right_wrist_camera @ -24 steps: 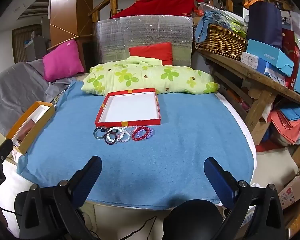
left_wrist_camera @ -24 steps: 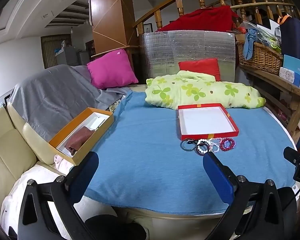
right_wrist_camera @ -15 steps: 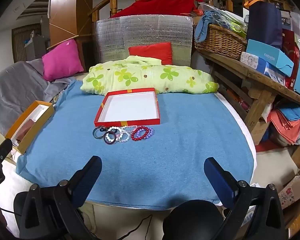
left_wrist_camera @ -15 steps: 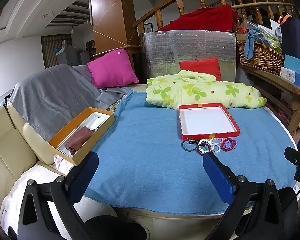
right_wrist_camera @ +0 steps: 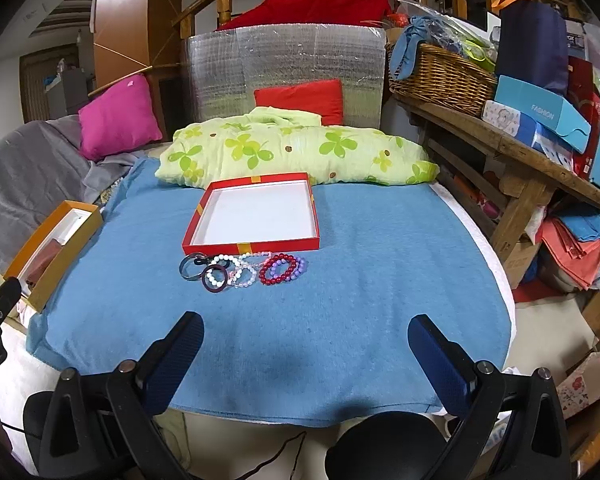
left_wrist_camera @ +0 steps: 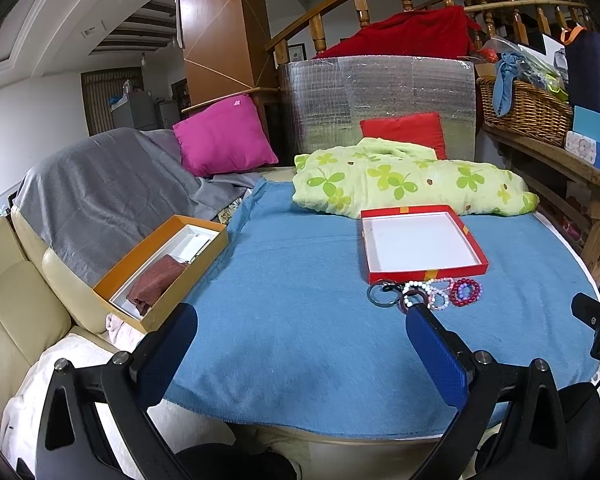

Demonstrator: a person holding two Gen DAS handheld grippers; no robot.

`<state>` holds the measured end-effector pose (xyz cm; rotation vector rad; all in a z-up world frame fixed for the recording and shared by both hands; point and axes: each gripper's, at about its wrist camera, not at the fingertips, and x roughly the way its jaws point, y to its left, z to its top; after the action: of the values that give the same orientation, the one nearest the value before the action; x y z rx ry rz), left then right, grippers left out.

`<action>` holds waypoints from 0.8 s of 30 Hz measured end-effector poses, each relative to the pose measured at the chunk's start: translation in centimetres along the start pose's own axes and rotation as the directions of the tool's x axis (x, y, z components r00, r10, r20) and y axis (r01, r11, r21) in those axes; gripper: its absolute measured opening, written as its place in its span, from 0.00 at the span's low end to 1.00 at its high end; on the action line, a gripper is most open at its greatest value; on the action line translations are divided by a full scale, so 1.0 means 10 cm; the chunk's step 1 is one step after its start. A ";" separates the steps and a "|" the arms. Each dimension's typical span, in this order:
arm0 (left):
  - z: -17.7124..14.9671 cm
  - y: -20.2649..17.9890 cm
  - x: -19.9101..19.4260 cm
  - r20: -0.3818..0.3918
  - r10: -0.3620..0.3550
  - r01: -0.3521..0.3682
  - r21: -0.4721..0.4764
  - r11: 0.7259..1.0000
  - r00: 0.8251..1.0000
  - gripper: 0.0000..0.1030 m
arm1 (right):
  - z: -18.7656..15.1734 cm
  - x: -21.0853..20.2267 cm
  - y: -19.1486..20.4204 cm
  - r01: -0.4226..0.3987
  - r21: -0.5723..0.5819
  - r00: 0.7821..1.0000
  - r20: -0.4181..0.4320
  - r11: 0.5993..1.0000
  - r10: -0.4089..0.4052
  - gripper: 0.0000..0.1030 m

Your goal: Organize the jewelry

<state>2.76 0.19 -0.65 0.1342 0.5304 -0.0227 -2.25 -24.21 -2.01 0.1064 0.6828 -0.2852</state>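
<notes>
Both claws hang over the near edge of the desk, jaws spread wide and empty. Ahead of the right claw point(right_wrist_camera: 306, 342), slightly to its left, a cluster of bracelets point(right_wrist_camera: 242, 270) lies on the blue cloth point(right_wrist_camera: 360, 280), touching the near wall of the open red box point(right_wrist_camera: 256, 246). From the left claw point(left_wrist_camera: 300, 336), the bracelets point(left_wrist_camera: 424, 294) sit ahead and to its right, just beyond its right finger.
</notes>
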 end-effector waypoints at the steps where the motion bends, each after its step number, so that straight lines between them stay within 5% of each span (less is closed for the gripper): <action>1: 0.01 0.00 0.02 -0.001 0.000 0.000 0.000 1.000 1.000 1.00 | 0.01 0.02 0.00 0.000 0.000 1.000 -0.001 1.000 0.000 1.00; 24: 0.18 0.03 0.41 0.023 0.000 0.000 -0.016 1.000 1.000 1.00 | 0.19 0.42 0.26 0.000 -0.025 0.999 -0.033 1.000 0.000 1.00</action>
<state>7.29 0.32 -1.13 0.1185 0.5075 -0.0202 2.80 -23.09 -3.20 0.0876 0.7184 -0.2755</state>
